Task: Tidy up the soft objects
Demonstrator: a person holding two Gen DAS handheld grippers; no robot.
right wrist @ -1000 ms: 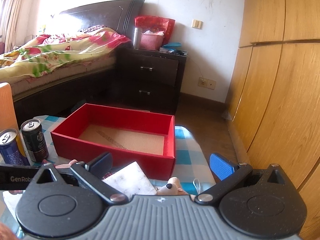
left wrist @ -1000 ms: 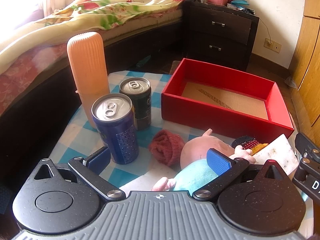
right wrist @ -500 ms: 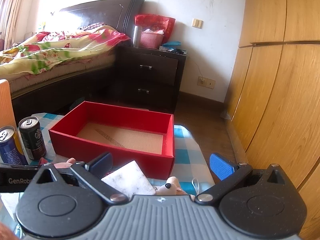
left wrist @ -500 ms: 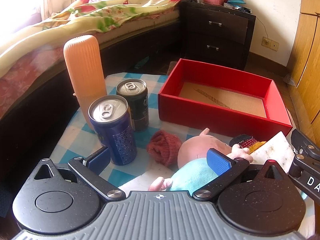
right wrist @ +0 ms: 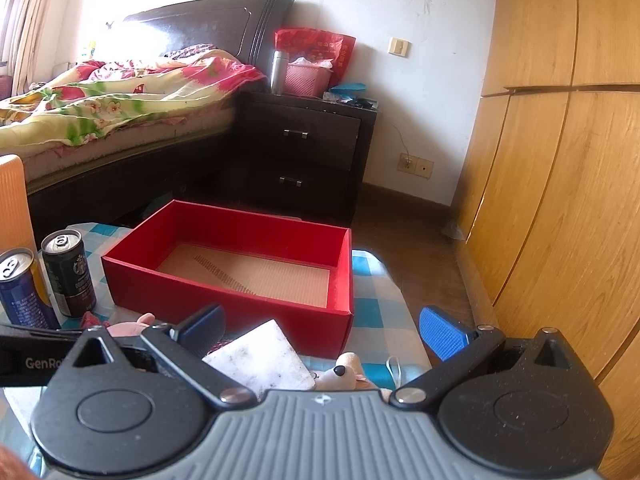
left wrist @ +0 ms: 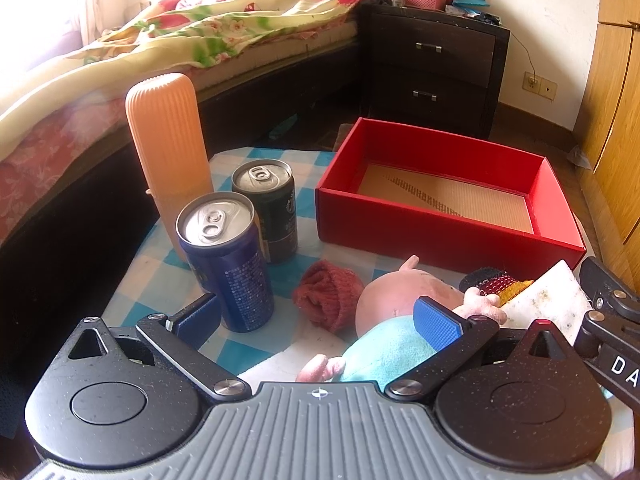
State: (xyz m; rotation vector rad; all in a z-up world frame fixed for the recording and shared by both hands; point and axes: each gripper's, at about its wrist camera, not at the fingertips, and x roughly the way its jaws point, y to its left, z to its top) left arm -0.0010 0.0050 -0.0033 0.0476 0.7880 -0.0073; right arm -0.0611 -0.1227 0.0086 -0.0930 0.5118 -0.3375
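Bedroom worktop in blue-checked cloth point(left wrist: 132, 280). Left view: left tool point(left wrist: 318, 314) wide, empty, over the pink-headed, blue-bodied plush pig point(left wrist: 394, 320) before the empty red cardboard box point(left wrist: 440, 236); close on its body.

Right view: right tool point(right wrist: 322, 328) wide, empty, near that box point(right wrist: 224, 292).

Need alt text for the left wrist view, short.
The open left gripper hovers over a checked cloth, with a pig plush toy and a red knitted piece just ahead. Two cans and an orange bottle stand to the left, and an empty red box lies beyond.
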